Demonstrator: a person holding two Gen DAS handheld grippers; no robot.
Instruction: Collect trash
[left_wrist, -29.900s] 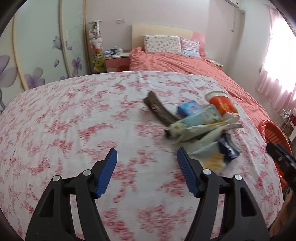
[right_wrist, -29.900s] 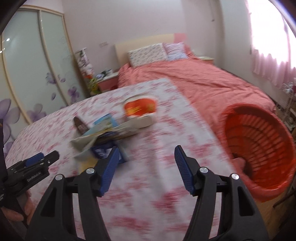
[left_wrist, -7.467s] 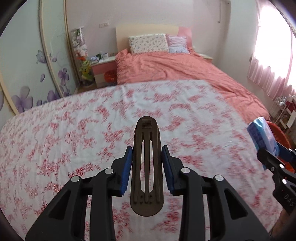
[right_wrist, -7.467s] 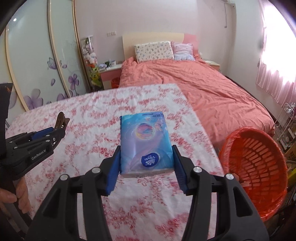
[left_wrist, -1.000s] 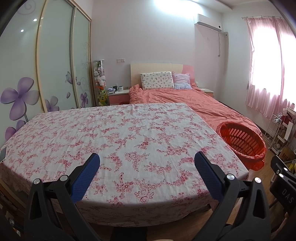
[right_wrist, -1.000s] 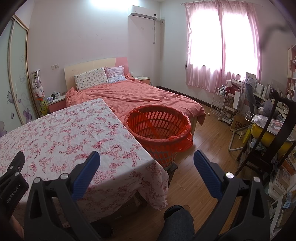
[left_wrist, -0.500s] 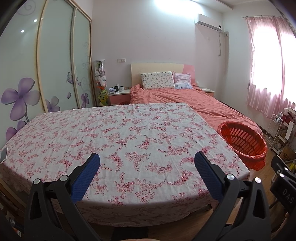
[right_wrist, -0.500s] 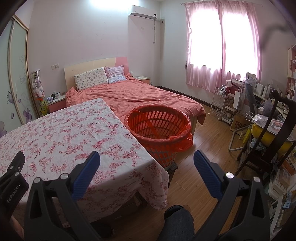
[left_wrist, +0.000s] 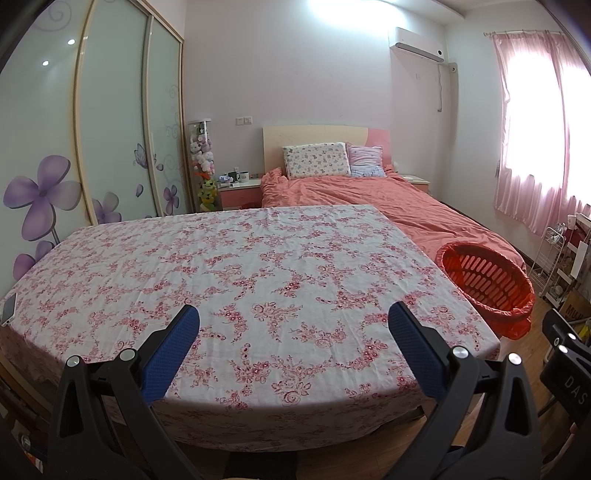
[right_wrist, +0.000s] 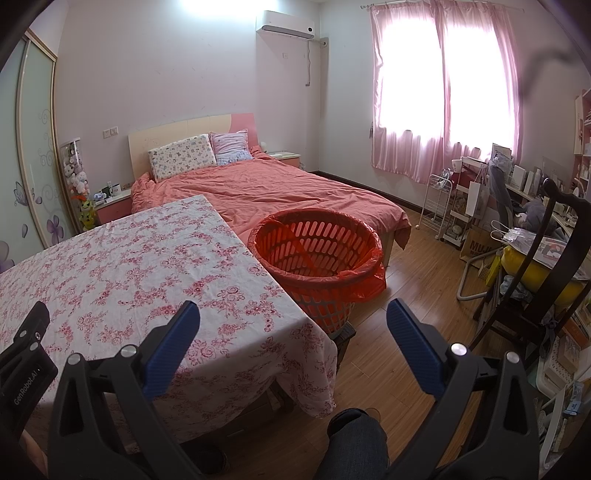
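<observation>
Both units held back from the bench (left_wrist: 258, 258). Left gripper (left_wrist: 293, 325) spread wide, nothing between the pads; right gripper (right_wrist: 293, 321) likewise spread and empty. No trash visible on the floral cloth. Orange basket (right_wrist: 314, 243) stands on the floor just off the bench's right edge; its contents are hidden from here. My judgement: collection looks finished, so the step is a last sweep. I'd pan slowly along the edges and leave the flat phone-like item (left_wrist: 8, 309) at the far-left edge alone. Readable text: "GenRobot.AI" on the left unit, "DAS" on the right, "MUJ" on a brown bag (right_wrist: 480, 247).
</observation>
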